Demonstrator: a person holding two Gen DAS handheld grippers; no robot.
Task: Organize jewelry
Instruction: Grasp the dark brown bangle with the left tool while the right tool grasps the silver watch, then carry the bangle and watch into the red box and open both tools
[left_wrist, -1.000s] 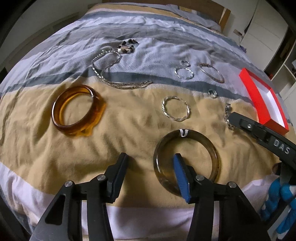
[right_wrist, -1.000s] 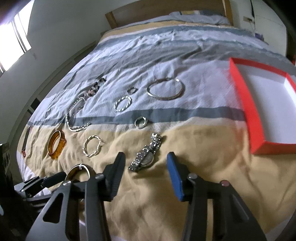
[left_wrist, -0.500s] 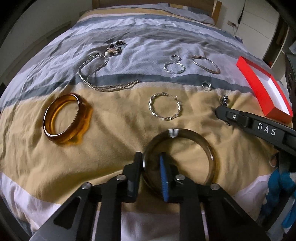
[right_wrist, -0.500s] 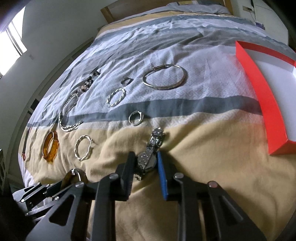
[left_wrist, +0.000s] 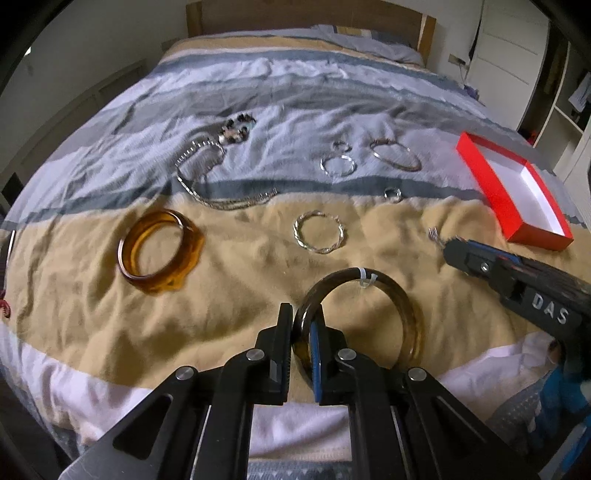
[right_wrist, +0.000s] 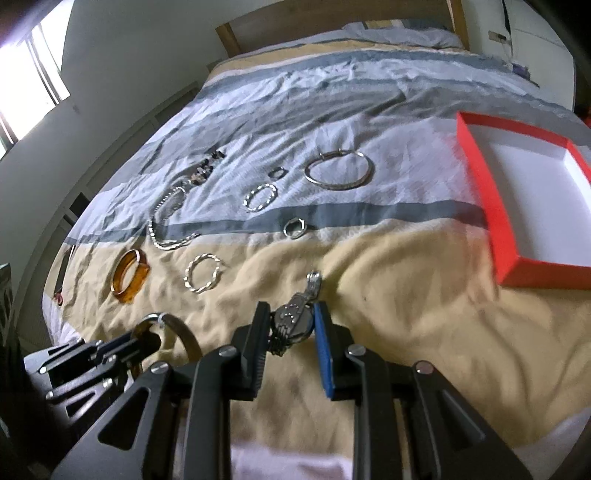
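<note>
The left claw (left_wrist: 300, 345) has just been closing and now pinches the near rim of the dark bangle (left_wrist: 399, 306), which lies on the bed (left_wrist: 229, 295). The right claw (right_wrist: 290, 334) has closed on the silver watch (right_wrist: 293, 321), gripping its case. The bangle looks stiff, smooth and light, so it could slip. The watch's linked strap will dangle. The red box (right_wrist: 513, 254) waits empty nearby.

Both wrist cameras sit just behind their own fingers, angled down along the bed (left_wrist: 221, 288) toward the headboard (right_wrist: 332, 22). The left view stands left of the right. Both share the jewelry spread and red box (left_wrist: 513, 192).
</note>
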